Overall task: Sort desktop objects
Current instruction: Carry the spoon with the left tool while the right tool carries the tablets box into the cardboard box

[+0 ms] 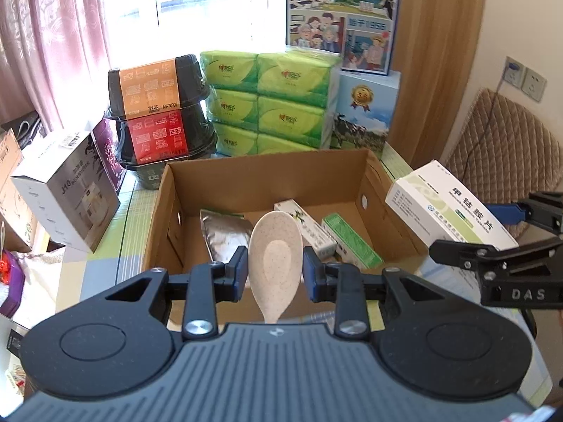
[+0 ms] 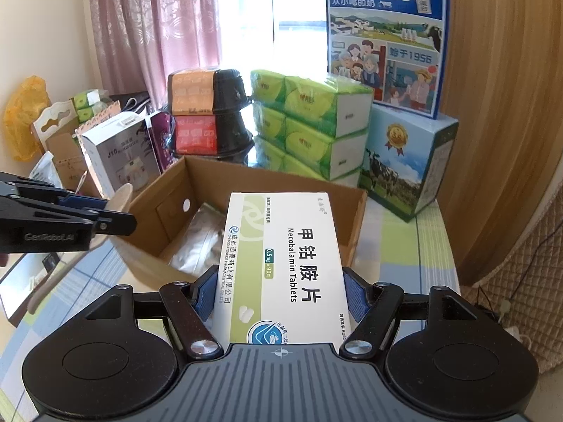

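Left tongs (image 1: 273, 268): pinching a speckled beige spoon (image 1: 275, 246) by its bowl, handle pointing back, above the near edge of the cardboard box (image 1: 267, 172).
Right tongs (image 2: 279, 299): pinching a white-and-green Mecobalamin tablet box (image 2: 281, 263) by its long sides, above the cardboard box's near right corner.
Inside the cardboard box: a silver foil pouch (image 1: 225, 235) at left, two slim green-and-white cartons (image 1: 330, 239) at right.
Behind the cardboard box: green tissue packs (image 1: 271, 105), stacked black bowls (image 1: 158, 112), milk cartons (image 2: 387, 35).
Table (image 2: 397, 242): under the cardboard box, with a checked cloth.
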